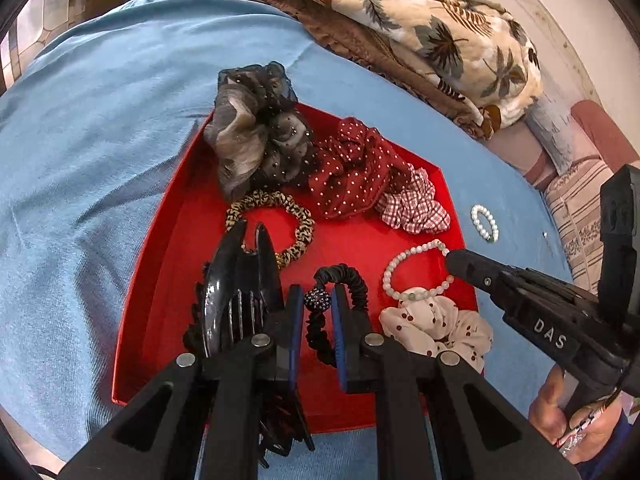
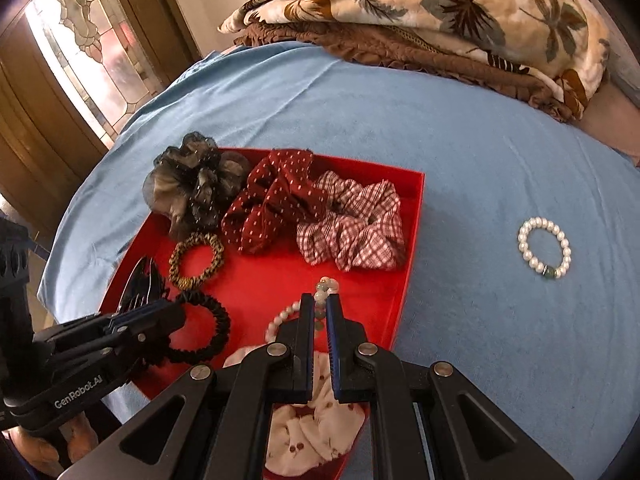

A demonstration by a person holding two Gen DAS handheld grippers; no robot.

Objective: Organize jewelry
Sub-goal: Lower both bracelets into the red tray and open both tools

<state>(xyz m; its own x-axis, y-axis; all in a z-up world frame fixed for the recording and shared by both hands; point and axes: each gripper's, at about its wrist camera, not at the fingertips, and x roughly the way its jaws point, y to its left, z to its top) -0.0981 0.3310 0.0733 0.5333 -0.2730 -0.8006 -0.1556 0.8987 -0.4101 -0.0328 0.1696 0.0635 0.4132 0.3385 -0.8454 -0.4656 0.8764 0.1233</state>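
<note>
A red tray point(image 1: 160, 280) point(image 2: 416, 200) lies on a blue cloth point(image 1: 100, 160). In it are several scrunchies, a leopard hair tie point(image 1: 260, 198), a black claw clip point(image 1: 236, 276) and a black hair tie point(image 1: 352, 280) point(image 2: 220, 320). My left gripper point(image 1: 318, 292) point(image 2: 168, 312) is shut on that black tie at its dark bead. My right gripper point(image 2: 320, 300) point(image 1: 454, 258) is shut on a pale bead bracelet point(image 1: 416, 248) point(image 2: 326, 284), low over the tray beside the white dotted scrunchie point(image 1: 440, 324). A second pearl bracelet point(image 1: 474, 216) point(image 2: 523, 236) lies on the cloth right of the tray.
A folded leaf-print blanket point(image 1: 400, 20) point(image 2: 440, 8) lies at the back of the cloth. A stained-glass door point(image 2: 80, 40) stands far left. A striped cushion point(image 1: 580, 216) sits at the right edge. A person's hand point(image 1: 560, 412) holds the right gripper.
</note>
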